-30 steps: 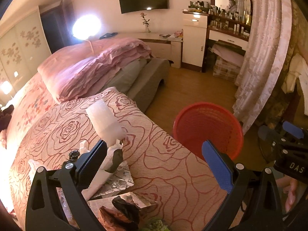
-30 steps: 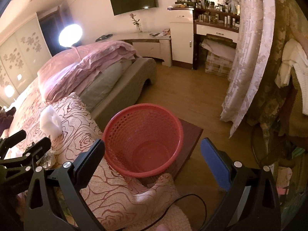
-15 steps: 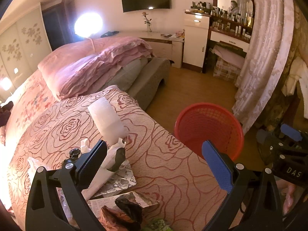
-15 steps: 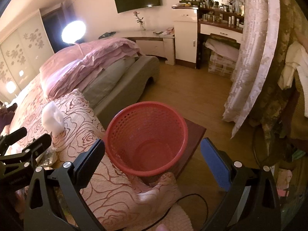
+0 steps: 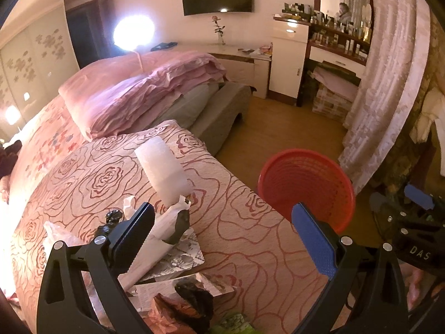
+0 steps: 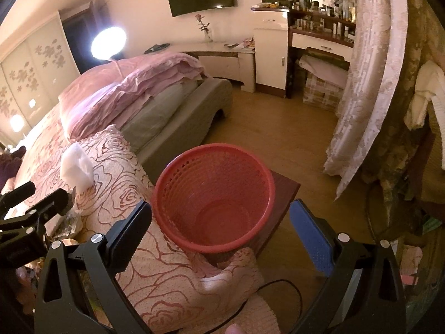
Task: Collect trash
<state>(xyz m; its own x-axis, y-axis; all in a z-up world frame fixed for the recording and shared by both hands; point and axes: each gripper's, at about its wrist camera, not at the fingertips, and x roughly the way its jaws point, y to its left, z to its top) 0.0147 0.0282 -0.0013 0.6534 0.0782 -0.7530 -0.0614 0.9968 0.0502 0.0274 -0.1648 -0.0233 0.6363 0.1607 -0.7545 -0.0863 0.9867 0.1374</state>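
A red mesh waste basket stands on the floor beside the bed; it also shows in the right wrist view and looks empty. On the rose-patterned bedspread lies a pile of trash: a white foam cup, a white wrapper, foil blister packs, dark and brown scraps. My left gripper is open above the bedspread, just right of the pile. My right gripper is open and empty above the basket's near rim.
A folded pink duvet lies on the bed farther back. A lace curtain hangs at the right. A dresser with bottles and a white cabinet stand at the far wall. A dark low stool sits under the basket.
Both grippers have drifted slightly; the views shift a little to the left and down. Both stay open and empty. The trash has not moved.
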